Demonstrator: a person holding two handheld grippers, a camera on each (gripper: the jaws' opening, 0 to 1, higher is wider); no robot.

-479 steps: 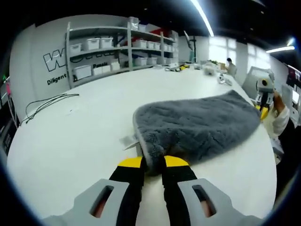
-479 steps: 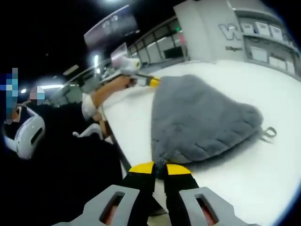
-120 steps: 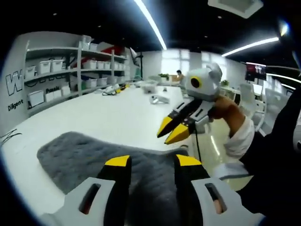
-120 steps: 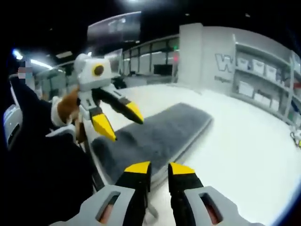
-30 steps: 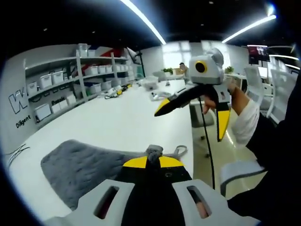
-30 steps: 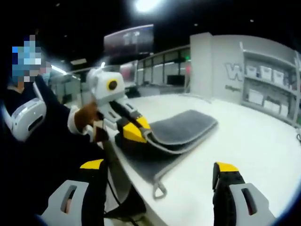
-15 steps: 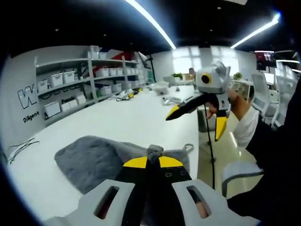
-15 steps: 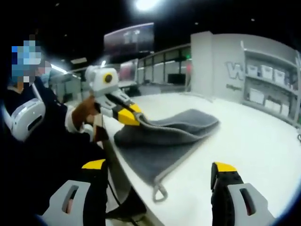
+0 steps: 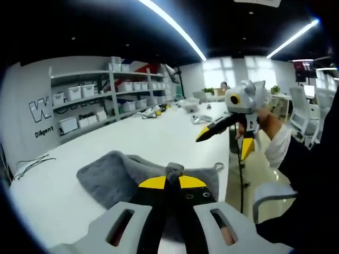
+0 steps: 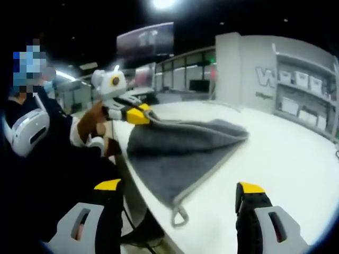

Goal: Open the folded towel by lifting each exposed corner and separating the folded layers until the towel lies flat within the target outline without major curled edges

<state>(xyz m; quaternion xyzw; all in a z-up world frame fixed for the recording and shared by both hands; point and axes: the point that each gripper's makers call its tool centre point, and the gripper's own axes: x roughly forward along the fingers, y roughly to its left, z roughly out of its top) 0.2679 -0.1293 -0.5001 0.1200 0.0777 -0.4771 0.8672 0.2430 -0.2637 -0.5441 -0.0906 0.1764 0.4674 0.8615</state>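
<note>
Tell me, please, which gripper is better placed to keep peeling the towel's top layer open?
The left gripper: it is shut on a corner of the grey towel, holding that layer raised off the white table. The right gripper is wide open, holding nothing, near the hanging loop.

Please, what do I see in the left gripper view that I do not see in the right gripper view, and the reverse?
Left gripper view: the left gripper up close, jaws closed on a corner of the towel; black cables on the table; the right gripper from outside.
Right gripper view: the towel's upper layer held raised off the lower one, seen from the side; the right gripper's own jaws, wide apart.
Both: grey towel, its loop, white table, shelves.
</note>
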